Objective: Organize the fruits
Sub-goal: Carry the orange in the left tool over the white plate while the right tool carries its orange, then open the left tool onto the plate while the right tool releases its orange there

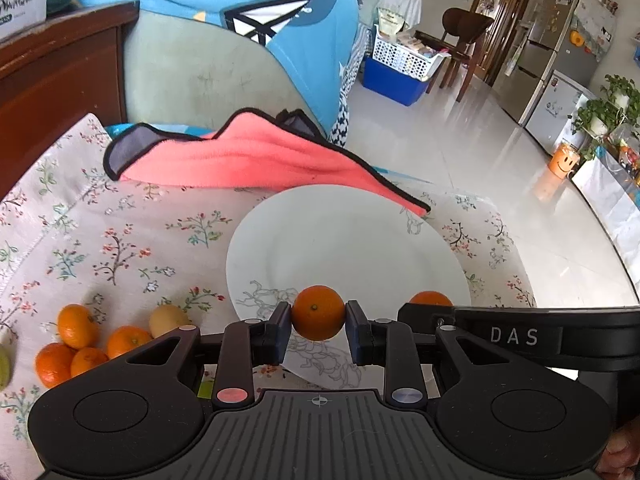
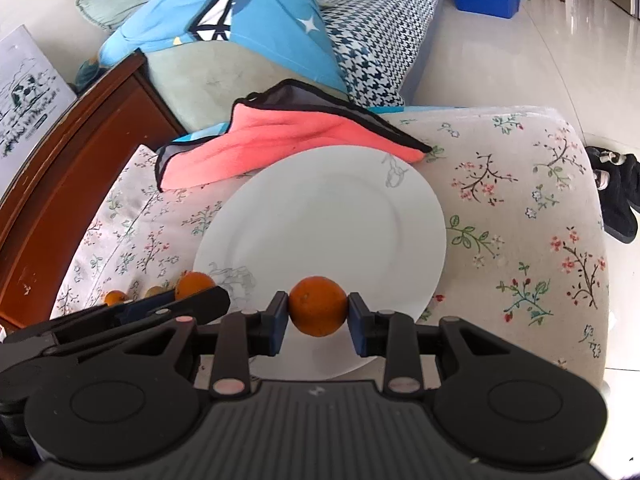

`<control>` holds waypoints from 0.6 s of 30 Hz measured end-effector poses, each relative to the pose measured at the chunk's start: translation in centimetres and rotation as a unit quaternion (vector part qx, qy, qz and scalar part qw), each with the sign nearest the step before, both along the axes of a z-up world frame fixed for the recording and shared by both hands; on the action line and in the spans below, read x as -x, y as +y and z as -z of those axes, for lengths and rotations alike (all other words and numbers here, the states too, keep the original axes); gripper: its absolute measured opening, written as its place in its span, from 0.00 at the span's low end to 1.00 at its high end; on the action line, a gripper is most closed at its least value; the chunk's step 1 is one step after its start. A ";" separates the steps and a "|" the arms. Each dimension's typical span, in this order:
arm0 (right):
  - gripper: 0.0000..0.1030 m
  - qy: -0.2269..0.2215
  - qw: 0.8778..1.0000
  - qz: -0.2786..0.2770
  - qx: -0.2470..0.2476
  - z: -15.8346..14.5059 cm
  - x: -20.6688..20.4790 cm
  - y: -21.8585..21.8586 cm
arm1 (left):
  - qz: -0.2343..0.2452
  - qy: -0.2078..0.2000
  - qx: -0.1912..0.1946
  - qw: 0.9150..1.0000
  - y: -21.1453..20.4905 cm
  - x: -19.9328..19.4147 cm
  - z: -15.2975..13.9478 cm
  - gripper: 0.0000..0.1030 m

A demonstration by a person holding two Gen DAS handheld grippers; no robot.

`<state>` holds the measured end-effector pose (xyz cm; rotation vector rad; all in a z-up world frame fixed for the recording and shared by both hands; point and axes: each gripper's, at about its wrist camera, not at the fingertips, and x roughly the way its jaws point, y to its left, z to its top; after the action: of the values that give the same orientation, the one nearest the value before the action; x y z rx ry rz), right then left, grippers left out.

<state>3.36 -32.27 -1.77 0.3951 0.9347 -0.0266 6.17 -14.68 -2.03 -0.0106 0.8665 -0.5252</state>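
My left gripper [image 1: 318,321] is shut on an orange [image 1: 318,312], held over the near rim of a white plate [image 1: 344,236] on a floral cushion. My right gripper [image 2: 318,315] is shut on another orange [image 2: 318,306], also over the plate's [image 2: 320,216] near rim. The right gripper's orange [image 1: 430,299] shows in the left wrist view, and the left gripper's orange [image 2: 195,283] shows in the right wrist view. Several oranges [image 1: 76,326] and a yellowish fruit [image 1: 168,319] lie on the cushion left of the plate. The plate holds no fruit.
A pink cloth with black trim [image 1: 256,156] lies behind the plate, touching its far rim. A blue pillow [image 1: 280,24] and a brown wooden bed frame [image 1: 52,80] stand beyond. The cushion's [image 2: 540,216] right edge drops to a tiled floor with black shoes [image 2: 618,196].
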 end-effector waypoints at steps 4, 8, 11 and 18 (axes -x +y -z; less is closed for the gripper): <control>0.34 -0.004 1.000 0.005 -0.004 0.3 -0.4 -0.4 | -0.006 0.005 -0.001 1.000 -0.3 -0.3 0.5 0.28; 0.34 -0.006 1.000 0.013 -0.012 0.2 -0.6 -0.9 | -0.011 0.001 -0.010 1.000 -0.3 -0.2 0.7 0.34; 0.35 -0.016 0.999 0.023 -0.021 -0.1 -0.7 -1.7 | -0.020 -0.011 -0.024 0.999 -0.3 -0.1 0.7 0.39; 0.43 -0.030 0.996 0.079 0.027 -0.3 -1.1 -3.9 | -0.038 -0.013 -0.060 0.997 -0.1 -0.2 1.5 0.45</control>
<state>4.45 -36.17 -1.50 0.4180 0.8407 -0.1838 6.41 -14.74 -3.54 0.0728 0.8683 -0.4015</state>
